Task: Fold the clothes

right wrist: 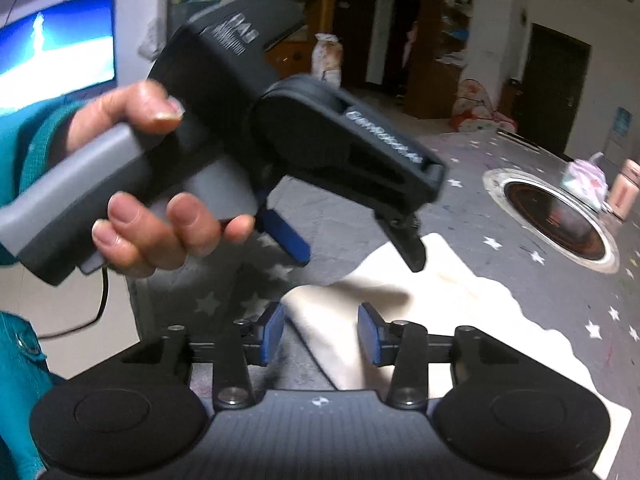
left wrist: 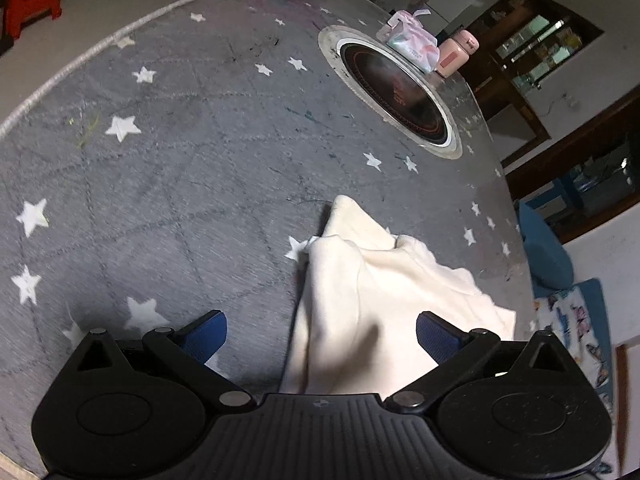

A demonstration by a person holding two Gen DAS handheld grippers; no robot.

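Cream fleece garment (left wrist: 384, 300) lies rumpled on our star-printed grey desk (left wrist: 160, 160), its near end hidden behind both devices; our left gripper (left wrist: 320, 336) hangs over it, fingers spread wide; our right gripper (right wrist: 320, 336) (somewhat blurred) has fingers parted, cloth between but unpinched; left hand (right wrist: 160, 208) grips its handle.

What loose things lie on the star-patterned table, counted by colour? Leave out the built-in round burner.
Cream: 1, the folded garment
Pink: 1, the small jar
Pink and white: 1, the tissue pack
Total: 3
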